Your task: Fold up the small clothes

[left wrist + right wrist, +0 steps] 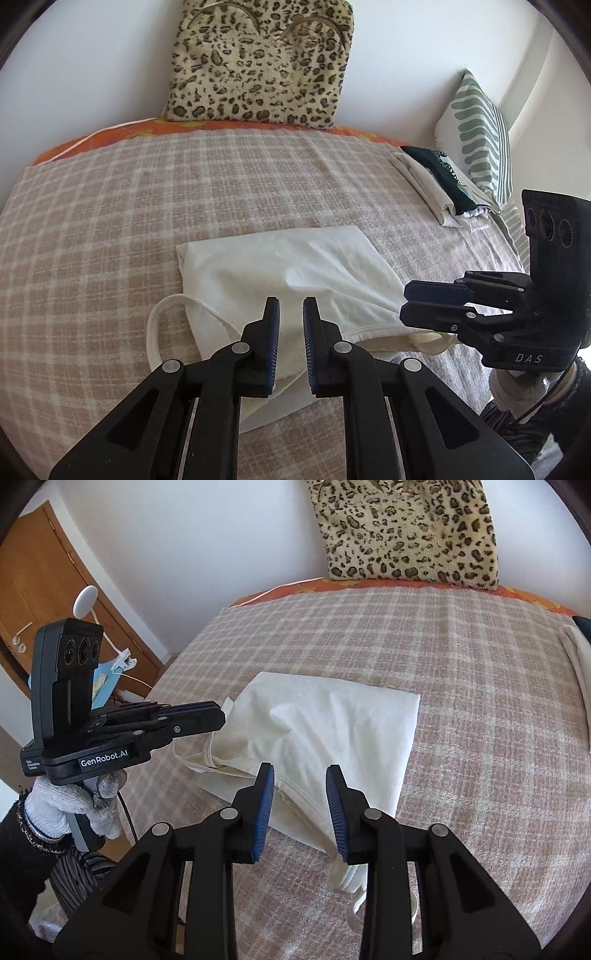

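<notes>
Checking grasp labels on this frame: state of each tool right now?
Left tool: jaws slightly apart, holding nothing, above the white garment.
Right tool: open, empty, garment beneath it.

A cream-white garment (291,273) lies on a beige-and-white checked blanket (147,206). An orange sheet (110,134) edges the bed's far side, under a leopard-spotted cushion (258,62). A green-striped white pillow (480,136) sits at the far right corner.

Both tongs (291,317) (300,790) slightly parted, empty.
</notes>
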The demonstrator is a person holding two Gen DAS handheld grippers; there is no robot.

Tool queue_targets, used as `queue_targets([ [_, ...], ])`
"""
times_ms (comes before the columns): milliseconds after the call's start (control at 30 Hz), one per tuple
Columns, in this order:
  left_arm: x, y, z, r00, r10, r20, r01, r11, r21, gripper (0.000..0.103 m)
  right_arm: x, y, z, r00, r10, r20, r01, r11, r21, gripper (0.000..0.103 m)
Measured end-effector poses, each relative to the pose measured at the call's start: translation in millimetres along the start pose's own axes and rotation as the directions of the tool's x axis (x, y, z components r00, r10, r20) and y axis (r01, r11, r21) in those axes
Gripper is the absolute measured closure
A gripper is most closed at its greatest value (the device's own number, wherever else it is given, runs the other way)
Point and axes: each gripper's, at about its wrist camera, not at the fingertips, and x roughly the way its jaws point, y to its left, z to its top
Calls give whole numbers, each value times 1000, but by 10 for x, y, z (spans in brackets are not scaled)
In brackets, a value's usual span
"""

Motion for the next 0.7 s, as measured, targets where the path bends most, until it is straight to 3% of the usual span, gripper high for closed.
queue_targets([
  [167, 172, 50, -190, 995, -11, -101, 10, 1000, -9, 92, 308, -59, -15, 996, 48, -77, -44, 998, 46, 72],
  [267, 164, 87, -439, 990, -4, -142, 5, 1000, 1, 92, 419, 5, -141, 988, 56, -143, -54, 998, 13, 72],
  [433, -45, 154, -621, 992, -17, -123, 16, 1000, -4, 92, 352, 70, -263, 982, 50, -180, -58, 998, -37, 72],
  [533, -183, 221, -651, 995, -35, -95, 32, 999, -36, 92, 168, 18, -221, 982, 116, -147, -119, 993, -9, 72],
  [700, -348, 186, -454, 1000, -23, 8, 23, 999, -34, 92, -145, -169, -10, 996, 89, -23, -87, 995, 48, 72],
])
